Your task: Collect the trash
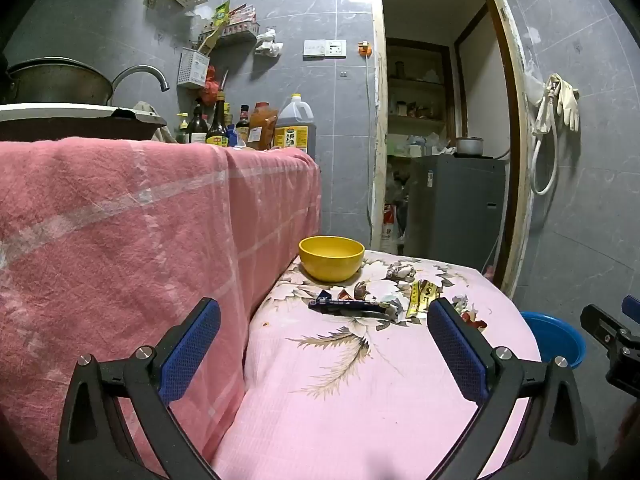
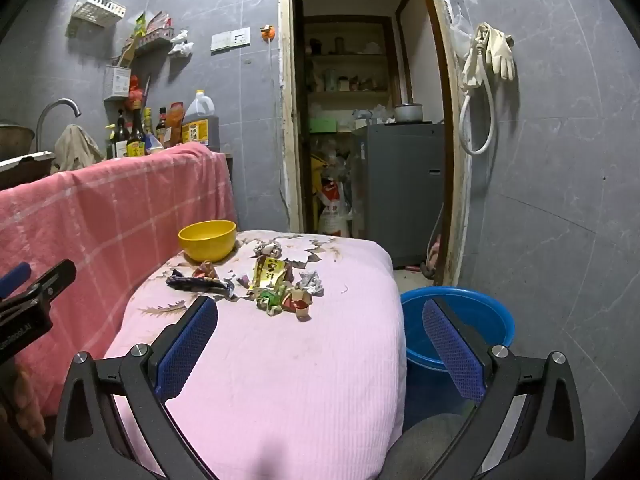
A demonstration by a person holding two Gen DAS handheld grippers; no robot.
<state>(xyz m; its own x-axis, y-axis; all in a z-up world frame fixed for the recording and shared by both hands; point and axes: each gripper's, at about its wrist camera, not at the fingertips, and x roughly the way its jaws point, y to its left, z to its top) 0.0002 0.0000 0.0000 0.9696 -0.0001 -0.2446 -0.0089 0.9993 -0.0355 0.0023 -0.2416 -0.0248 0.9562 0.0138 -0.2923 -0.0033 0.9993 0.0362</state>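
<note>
On the pink table (image 2: 280,360), left to right: yellow bowl (image 2: 207,240), dark wrapper (image 2: 198,282), yellow packet (image 2: 270,274), crumpled scraps (image 2: 296,300); a blue basin (image 2: 460,320) stands on the floor beside it. The left gripper (image 1: 324,344) and right gripper (image 2: 320,344) both hover short of the litter, jaws wide and empty. Best to reach forward over one piece, close on its raised edge, not the cloth.

I see grey tiled walls (image 2: 560,184), an open wooden doorway (image 2: 288,120) onto dim pantry shelves (image 2: 348,92), and a pink-draped counter (image 1: 120,208) on the left.
</note>
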